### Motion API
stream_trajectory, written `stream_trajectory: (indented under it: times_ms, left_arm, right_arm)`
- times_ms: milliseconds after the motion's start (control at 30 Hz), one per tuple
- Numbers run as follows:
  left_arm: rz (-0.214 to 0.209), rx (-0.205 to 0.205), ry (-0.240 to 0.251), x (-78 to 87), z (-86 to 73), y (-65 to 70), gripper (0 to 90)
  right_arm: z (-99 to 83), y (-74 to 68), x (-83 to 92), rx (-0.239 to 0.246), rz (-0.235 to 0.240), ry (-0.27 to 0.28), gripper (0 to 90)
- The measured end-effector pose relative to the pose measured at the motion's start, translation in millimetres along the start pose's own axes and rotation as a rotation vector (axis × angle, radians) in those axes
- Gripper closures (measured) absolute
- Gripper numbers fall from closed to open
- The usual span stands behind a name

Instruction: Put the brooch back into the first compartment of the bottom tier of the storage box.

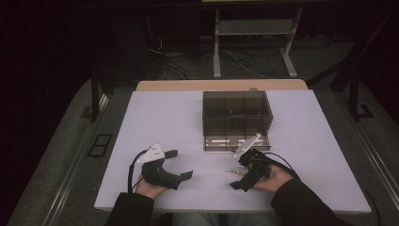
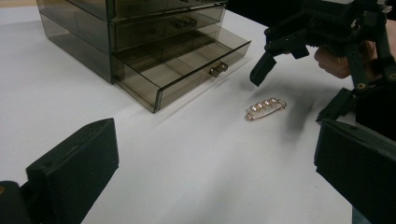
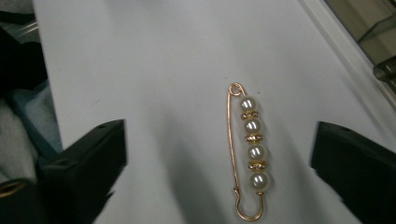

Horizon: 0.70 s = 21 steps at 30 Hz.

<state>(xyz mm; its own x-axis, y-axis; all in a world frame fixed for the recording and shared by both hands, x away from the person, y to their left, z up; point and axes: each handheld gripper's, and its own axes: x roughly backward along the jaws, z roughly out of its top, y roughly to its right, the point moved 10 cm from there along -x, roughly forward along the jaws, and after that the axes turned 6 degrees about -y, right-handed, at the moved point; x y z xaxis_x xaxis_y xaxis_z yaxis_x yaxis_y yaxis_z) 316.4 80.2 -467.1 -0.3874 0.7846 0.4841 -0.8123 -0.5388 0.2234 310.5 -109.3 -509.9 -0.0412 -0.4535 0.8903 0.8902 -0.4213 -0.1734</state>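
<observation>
A gold pin with several pearls [image 1: 234,171] [image 2: 265,108] [image 3: 250,149] lies flat on the white table [image 1: 155,117], in front of a smoky clear drawer box [image 1: 237,110] [image 2: 116,32]. The box's bottom drawer [image 1: 236,142] [image 2: 187,65] is pulled out. My right gripper [image 1: 239,172] [image 2: 299,91] [image 3: 219,163] hovers just over the pin, open, with the pin lying between its jaws and untouched. My left gripper [image 1: 180,164] [image 2: 215,172] rests at the front left, open and holding nothing, pointed toward the pin.
The drawer's small metal handle [image 2: 218,69] [image 3: 385,70] faces the front, close to the right gripper. Bare white table [image 2: 56,88] stretches left of the box. Beyond the table's far edge are a metal frame [image 1: 254,42] and floor cables [image 1: 179,66].
</observation>
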Motion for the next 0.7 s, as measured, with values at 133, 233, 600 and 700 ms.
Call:
stream_trajectory:
  times_ms: [133,233,600,700]
  left_arm:
    - [-0.001,-0.001,0.001,-0.2,0.1,0.3,0.0]
    - [-0.001,-0.001,0.000,-0.2,0.0,0.3,0.0]
    - [-0.002,-0.001,0.001,-0.2,0.1,0.4,0.0]
    - [-0.002,-0.002,0.001,-0.2,0.1,0.5,0.0]
  right_arm:
    - [0.0,1.7,0.6,0.002,-0.003,-0.001,12.8]
    - [0.8,1.7,1.2,0.007,-0.001,0.002,14.7]
    - [1.2,6.0,2.4,0.016,-0.007,0.007,27.3]
    - [1.7,6.5,2.9,0.021,-0.007,0.012,32.3]
